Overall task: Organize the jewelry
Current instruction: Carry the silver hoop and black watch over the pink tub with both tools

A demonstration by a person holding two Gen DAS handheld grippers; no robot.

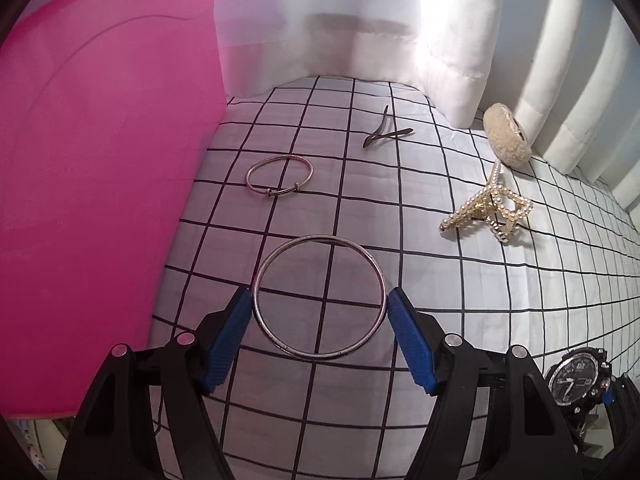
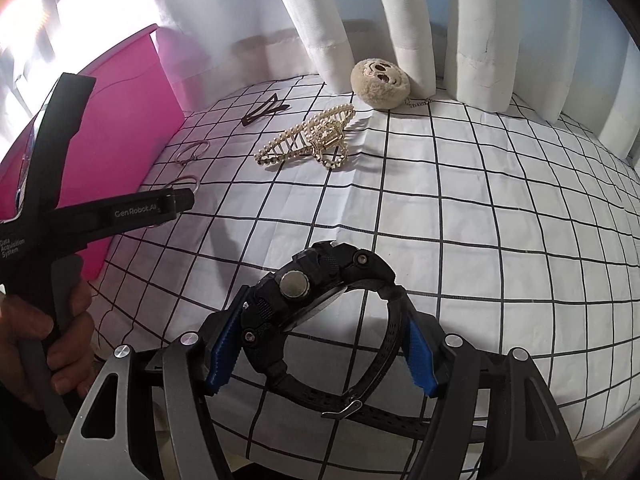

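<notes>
While the left gripper [image 1: 319, 306] clamps a large silver bangle [image 1: 320, 297] across its width, both blue pads pressing on the ring's outer edge, the right gripper [image 2: 325, 347] grips a black wristwatch [image 2: 320, 304], one pad against the case and the other against the strap, with the buckle end trailing toward the camera. Taking the pink box [image 1: 100, 152] as the landmark, the held bangle sits just off its near corner above the checked cloth [image 1: 460, 312], and whether it still touches the cloth is hard to tell from this angle. Farther along the box's side lies a smaller thin bangle [image 1: 279, 176] with a clasp, close to the box wall. Beyond that, away from the box, rests a dark hair clip [image 1: 382, 130]. Well apart from the box, toward the white curtain [image 1: 452, 40], a pearl claw clip [image 1: 490, 210] lies on its side, and a beige plush keychain [image 1: 506, 136] leans against the curtain folds just behind it.
</notes>
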